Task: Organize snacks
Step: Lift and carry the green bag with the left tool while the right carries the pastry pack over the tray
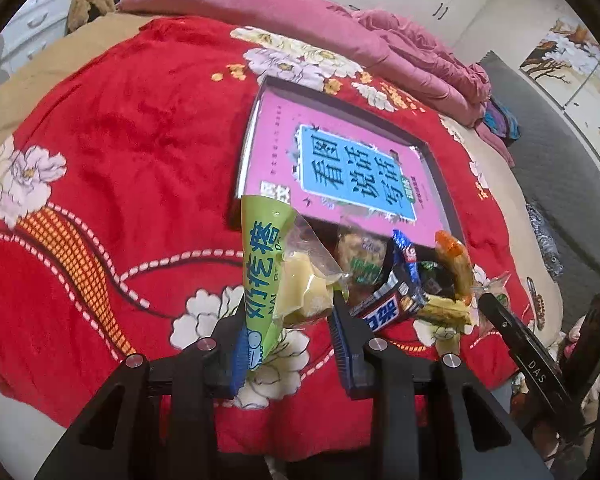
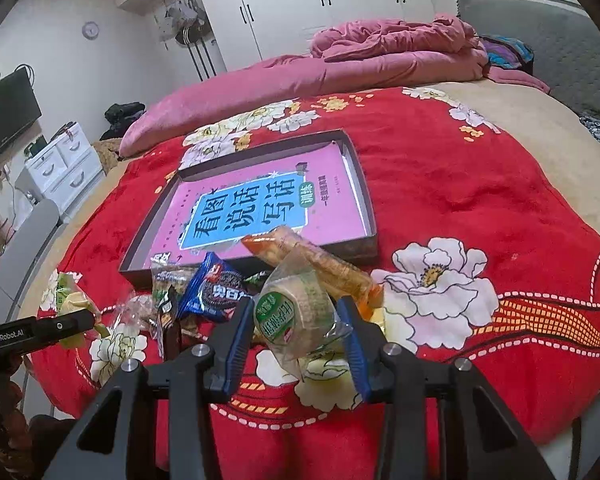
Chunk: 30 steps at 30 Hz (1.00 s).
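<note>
White wardrobes [image 2: 320,4] stand behind a red-blanketed bed [image 2: 480,184].

Blanket [image 2: 440,184]: red, white-pink peonies, orange grid band, white dashed lines.
Tray [image 2: 368,216]: dark grey rim.
Book [image 2: 260,208]: pink cover, blue title panel, black characters.
Held snack bag [image 1: 264,272]: lime green, blue characters, clear window.
Cookie pack [image 2: 216,288]: blue.
Quilt [image 2: 340,68]: pink.

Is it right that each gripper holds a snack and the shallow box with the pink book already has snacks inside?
Not quite. The shallow box holds only the pink book; the snack pile lies before it on the red blanket, as the right wrist view shows. Each gripper does hold a snack.
</note>
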Available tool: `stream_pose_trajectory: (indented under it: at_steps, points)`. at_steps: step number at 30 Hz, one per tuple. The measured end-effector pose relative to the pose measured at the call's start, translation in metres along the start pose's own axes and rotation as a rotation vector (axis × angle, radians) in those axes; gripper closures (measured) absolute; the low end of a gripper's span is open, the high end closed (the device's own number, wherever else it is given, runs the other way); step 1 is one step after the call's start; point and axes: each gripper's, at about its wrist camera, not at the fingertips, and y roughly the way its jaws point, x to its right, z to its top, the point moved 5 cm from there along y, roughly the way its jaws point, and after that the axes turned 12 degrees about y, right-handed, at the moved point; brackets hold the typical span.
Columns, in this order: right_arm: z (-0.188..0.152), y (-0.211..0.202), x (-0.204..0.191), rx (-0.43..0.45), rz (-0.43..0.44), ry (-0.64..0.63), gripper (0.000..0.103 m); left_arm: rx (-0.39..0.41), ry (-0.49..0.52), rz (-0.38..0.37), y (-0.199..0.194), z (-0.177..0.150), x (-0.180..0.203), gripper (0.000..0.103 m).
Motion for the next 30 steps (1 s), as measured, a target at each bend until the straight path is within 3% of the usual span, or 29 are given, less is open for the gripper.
stream_pose_trajectory:
  at_steps: [14,30]
  points:
    - [0.042,0.015,0.008,0.081,0.005,0.052,0.060,0.041,0.052,0.043,0.017,0.041,0.019,0.067]
    - [0.070,0.062,0.017,0.053,0.010,0.100,0.060,0.052,0.027,0.063,0.058,0.074,0.012,0.067]
